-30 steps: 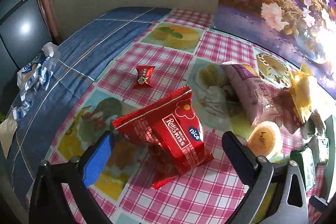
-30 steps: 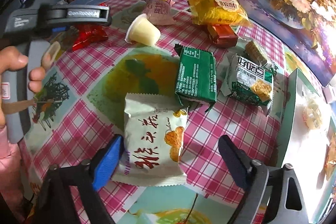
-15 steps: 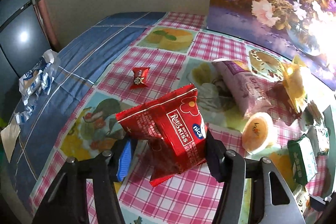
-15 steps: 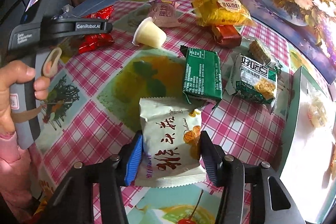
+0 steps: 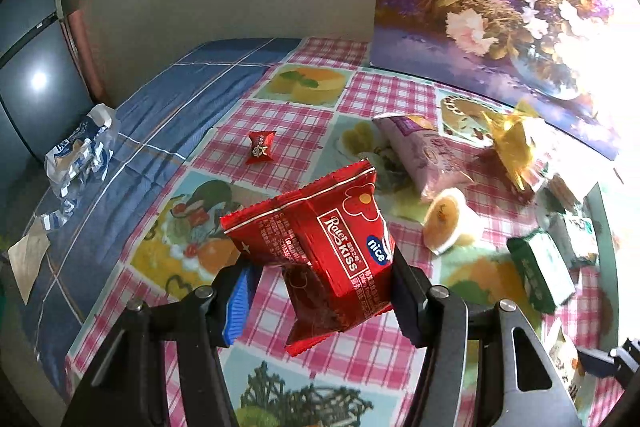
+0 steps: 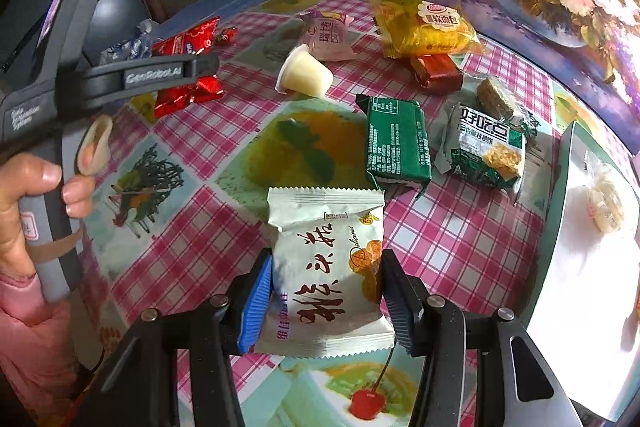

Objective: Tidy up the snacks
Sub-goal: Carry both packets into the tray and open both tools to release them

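Observation:
My left gripper (image 5: 320, 293) is shut on a red Rater Kiss snack packet (image 5: 320, 239) and holds it lifted above the checked tablecloth. The same packet (image 6: 186, 43) shows at the far left in the right wrist view. My right gripper (image 6: 326, 301) is shut on a white snack packet with black Chinese writing (image 6: 326, 267), just above the cloth. A white tray with a green rim (image 6: 568, 247) lies at the right and holds a pale wrapped sweet (image 6: 606, 205).
Loose on the cloth: a green packet (image 6: 398, 145), a grey-green cracker packet (image 6: 486, 147), a jelly cup (image 6: 306, 75), a pink packet (image 6: 328, 35), a yellow bread bag (image 6: 424, 27), a brown bar (image 6: 438, 73), a small red candy (image 5: 261, 151). A crumpled blue-white wrapper (image 5: 78, 155) lies left.
Both grippers closed from open onto their packets. The left one lifted the red packet off the cloth. The right one holds the white packet, slightly raised.

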`<action>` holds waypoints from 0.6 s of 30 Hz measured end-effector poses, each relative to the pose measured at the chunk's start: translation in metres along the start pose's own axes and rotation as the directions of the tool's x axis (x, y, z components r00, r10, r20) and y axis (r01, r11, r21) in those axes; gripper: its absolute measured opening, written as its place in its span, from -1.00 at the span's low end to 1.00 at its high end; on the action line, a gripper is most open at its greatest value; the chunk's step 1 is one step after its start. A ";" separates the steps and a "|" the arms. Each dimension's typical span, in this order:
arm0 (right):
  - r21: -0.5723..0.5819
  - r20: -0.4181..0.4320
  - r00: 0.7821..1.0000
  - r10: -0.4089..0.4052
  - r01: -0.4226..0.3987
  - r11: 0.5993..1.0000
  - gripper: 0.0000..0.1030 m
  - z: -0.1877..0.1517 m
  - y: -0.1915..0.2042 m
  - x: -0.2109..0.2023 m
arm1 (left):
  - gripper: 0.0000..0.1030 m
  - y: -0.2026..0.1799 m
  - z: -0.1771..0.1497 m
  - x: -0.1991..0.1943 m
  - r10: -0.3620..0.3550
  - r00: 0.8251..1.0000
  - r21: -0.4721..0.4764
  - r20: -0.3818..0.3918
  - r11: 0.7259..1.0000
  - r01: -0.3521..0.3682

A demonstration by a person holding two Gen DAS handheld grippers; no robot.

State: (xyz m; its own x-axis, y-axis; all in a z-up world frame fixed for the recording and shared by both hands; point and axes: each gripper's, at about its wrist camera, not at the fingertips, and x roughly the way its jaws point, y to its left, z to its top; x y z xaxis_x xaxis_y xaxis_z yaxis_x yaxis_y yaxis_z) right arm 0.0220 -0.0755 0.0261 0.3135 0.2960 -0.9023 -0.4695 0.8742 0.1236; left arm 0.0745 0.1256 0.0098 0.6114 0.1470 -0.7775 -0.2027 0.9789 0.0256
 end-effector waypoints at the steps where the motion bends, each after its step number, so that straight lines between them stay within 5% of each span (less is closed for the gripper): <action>1: 0.003 0.003 1.000 0.002 -0.002 1.000 0.07 -0.001 -0.001 -0.003 | 0.19 0.000 -0.002 -0.003 -0.004 1.000 0.000 0.000 1.000 0.004; 18: 0.101 0.072 0.992 -0.101 0.093 0.991 0.07 0.002 -0.036 -0.018 | 0.19 -0.034 -0.006 -0.013 -0.070 0.997 0.078 -0.012 0.994 0.071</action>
State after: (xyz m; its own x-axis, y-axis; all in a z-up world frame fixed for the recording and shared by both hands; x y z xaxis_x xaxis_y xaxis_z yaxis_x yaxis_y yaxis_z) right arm 0.0349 -0.1112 0.0383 0.4178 0.2336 -0.8780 -0.3529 0.9322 0.0801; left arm 0.0691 0.0894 0.0152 0.6148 0.0762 -0.7850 -0.0984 0.9950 0.0196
